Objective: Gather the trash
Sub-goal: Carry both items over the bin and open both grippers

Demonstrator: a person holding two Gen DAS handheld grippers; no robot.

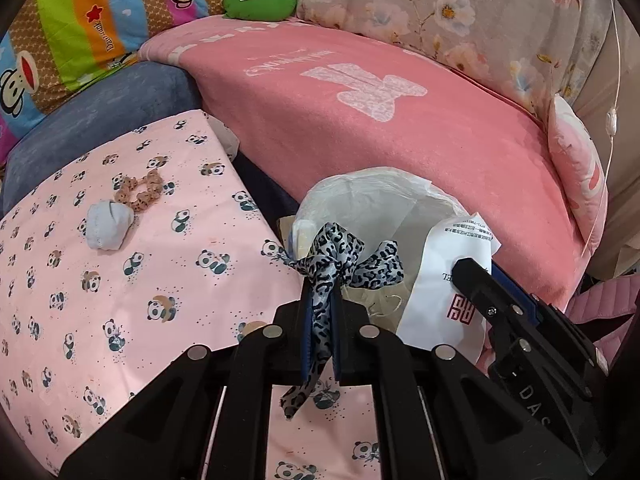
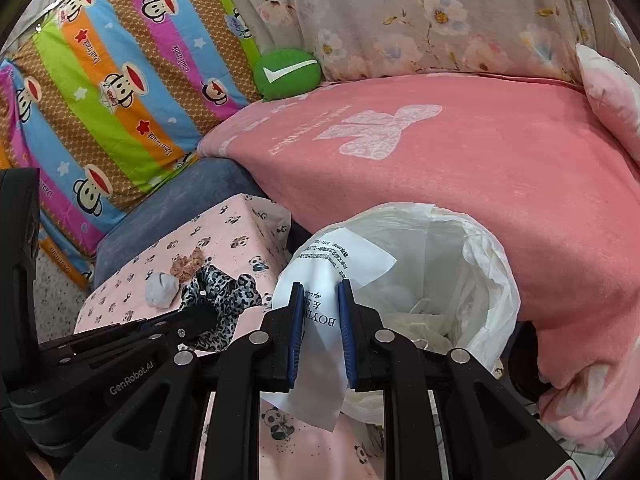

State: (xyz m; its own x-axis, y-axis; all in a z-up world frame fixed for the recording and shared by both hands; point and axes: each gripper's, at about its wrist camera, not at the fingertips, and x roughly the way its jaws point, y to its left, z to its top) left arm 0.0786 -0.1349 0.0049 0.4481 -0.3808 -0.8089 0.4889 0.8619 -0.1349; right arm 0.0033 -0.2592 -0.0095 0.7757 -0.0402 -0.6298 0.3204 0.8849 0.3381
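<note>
"GenRobot.AI" on left hand-held gripper [image 2: 192, 316]; "BOY…" on white paper [image 2: 320, 320]; "Daufrank" on striped quilt [image 2: 120, 80].

A home living room or bedroom corner, shown by soft furnishings crowding both wrist views. A pink blanket [image 1: 400, 128] bearing a pale bear motif is covering a sofa-like seat across the centre. At ten o'clock a striped cartoon-monkey quilt [image 2: 112, 92] is leaning against the wall, with a round green cushion [image 2: 287, 74] sitting at twelve o'clock beside a grey floral cover [image 1: 460, 12]. At eight o'clock a pink panda-print cloth [image 1: 132, 264] is draping a low surface next to a blue upholstered armrest [image 1: 100, 116]. A bin lined with a white plastic bag [image 2: 460, 264] is standing at six o'clock, against the seat.
</note>
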